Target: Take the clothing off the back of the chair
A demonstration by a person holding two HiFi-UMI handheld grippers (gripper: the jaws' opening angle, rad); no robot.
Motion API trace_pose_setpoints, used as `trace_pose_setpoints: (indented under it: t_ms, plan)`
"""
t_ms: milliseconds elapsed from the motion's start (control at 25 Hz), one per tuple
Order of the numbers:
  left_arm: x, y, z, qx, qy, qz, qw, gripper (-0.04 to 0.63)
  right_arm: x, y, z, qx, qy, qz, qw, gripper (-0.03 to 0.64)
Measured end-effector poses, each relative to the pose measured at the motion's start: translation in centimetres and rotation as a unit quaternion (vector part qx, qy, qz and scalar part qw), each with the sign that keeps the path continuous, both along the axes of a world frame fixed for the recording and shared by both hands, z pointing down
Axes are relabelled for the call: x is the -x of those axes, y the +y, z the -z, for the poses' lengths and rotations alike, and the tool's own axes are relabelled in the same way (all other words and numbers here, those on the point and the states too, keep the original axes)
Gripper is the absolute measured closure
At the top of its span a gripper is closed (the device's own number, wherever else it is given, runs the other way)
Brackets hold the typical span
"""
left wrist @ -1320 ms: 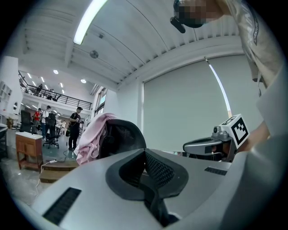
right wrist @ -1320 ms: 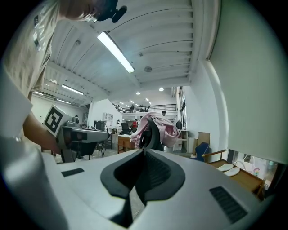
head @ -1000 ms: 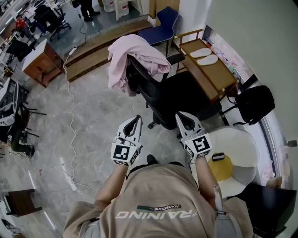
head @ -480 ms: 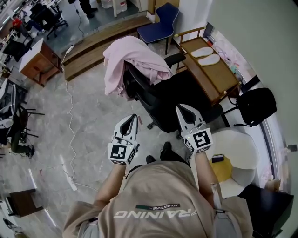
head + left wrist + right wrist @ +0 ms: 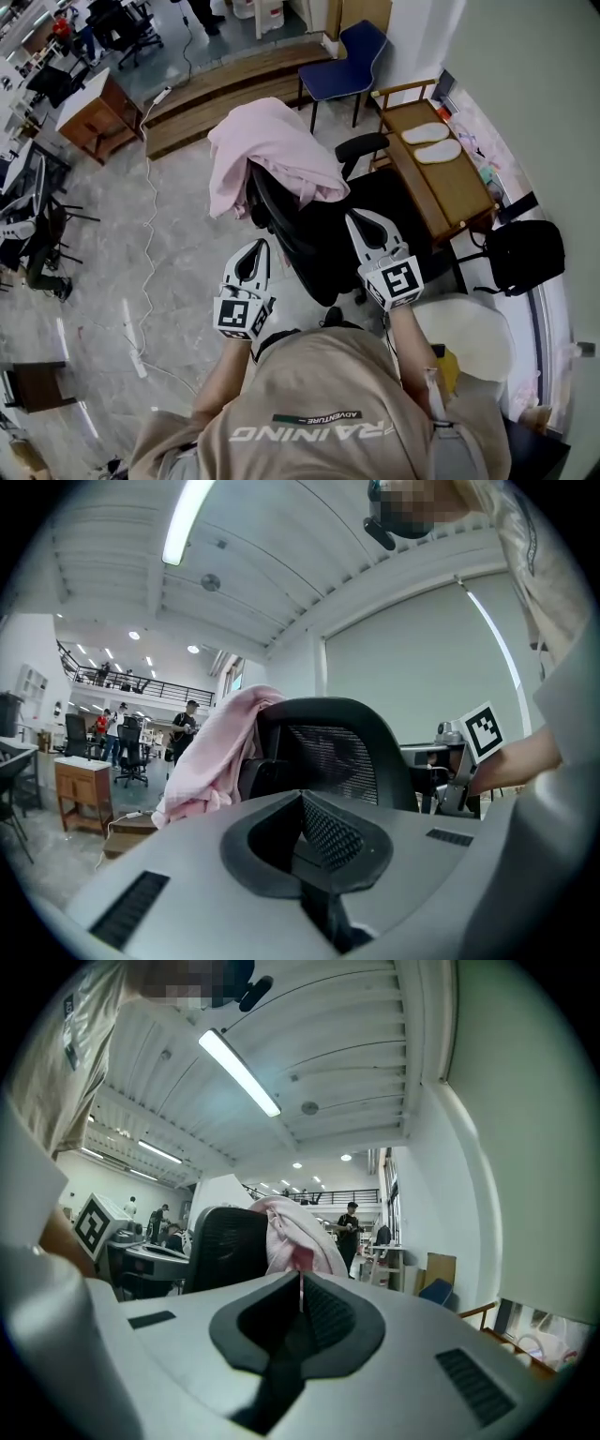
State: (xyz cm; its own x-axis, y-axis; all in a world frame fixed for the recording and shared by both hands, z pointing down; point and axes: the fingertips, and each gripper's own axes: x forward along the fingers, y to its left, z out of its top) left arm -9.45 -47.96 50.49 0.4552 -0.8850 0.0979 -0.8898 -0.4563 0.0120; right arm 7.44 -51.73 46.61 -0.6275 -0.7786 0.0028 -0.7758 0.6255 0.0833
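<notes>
Both my claws are closed with nothing in them. The left gripper (image 5: 254,248) has its jaws pressed together at the tips, and the right gripper (image 5: 362,221) is just the same in its own view. The loose pale pink garment (image 5: 272,150) hangs over the top of the black mesh-backed office chair (image 5: 309,234), ahead of both claws and touching neither. From the left gripper it sits ahead and a little to the left, spilling down the far side of the backrest. From the right gripper it is straight beyond the jaw tips, with the backrest just to its left. From above, the chair's backrest stands between the two claws. Further ahead and right of the right gripper is a brown wooden table (image 5: 450,187).
</notes>
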Motion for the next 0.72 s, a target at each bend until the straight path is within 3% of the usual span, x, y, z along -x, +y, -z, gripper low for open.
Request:
trace_pose_setpoints:
  t_ms: [360, 440, 520, 720]
  plan:
    - [0.1, -1.3, -0.4, 0.01, 0.005, 0.012, 0.9999, 0.583, 1.7, -1.7, 0.9, -0.014, 0.018, 0.039, 0.999, 0.583]
    - [0.3, -1.6, -0.4, 0.012, 0.002, 0.007, 0.9999, 0.583, 1.9, -1.8, 1.2, -0.021, 0.023, 0.034, 0.999, 0.451]
    - [0.5, -1.9, -0.6, 0.015, -0.001, 0.002, 0.9999, 0.583, 2.0, -2.0, 1.0, -0.024, 0.028, 0.024, 0.999, 0.36]
    - [1.0, -2.0, -1.0, 0.019, 0.001, -0.004, 0.9998, 0.583, 2.2, -2.6, 0.4, -0.025, 0.058, 0.009, 0.998, 0.314]
